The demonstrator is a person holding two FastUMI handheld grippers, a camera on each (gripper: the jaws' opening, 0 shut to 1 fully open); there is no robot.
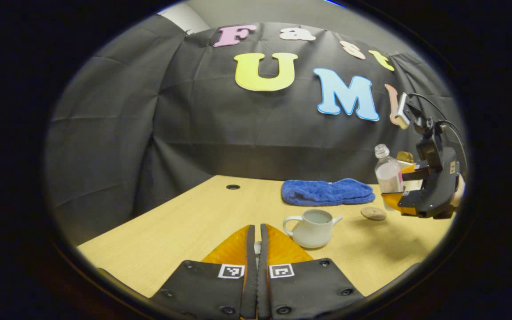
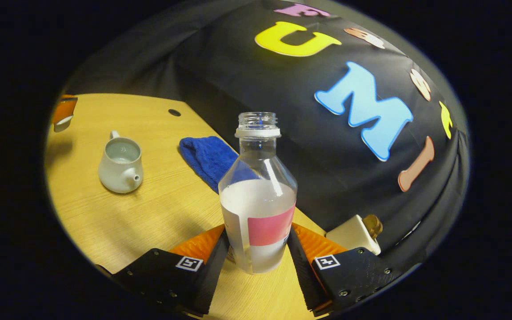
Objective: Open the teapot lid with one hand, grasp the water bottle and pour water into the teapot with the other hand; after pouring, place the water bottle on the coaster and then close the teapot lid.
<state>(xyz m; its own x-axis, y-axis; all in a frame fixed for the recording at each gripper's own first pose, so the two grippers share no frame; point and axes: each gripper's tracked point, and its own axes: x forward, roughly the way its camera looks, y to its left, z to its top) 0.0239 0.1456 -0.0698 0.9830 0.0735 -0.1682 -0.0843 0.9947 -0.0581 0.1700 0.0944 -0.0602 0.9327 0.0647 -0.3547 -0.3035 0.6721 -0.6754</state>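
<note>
Pale wood table (image 1: 185,222) carries a blue towel (image 1: 327,192) at the far side, with the lidless white teapot (image 1: 313,228) nearer and a small round coaster (image 1: 374,213) to its right. The right gripper (image 2: 256,255) clamps its jaws on the uncapped water bottle (image 2: 258,200). The left gripper (image 1: 256,249) has its jaws nearly together; whether the lid sits between them, I cannot tell.
</note>
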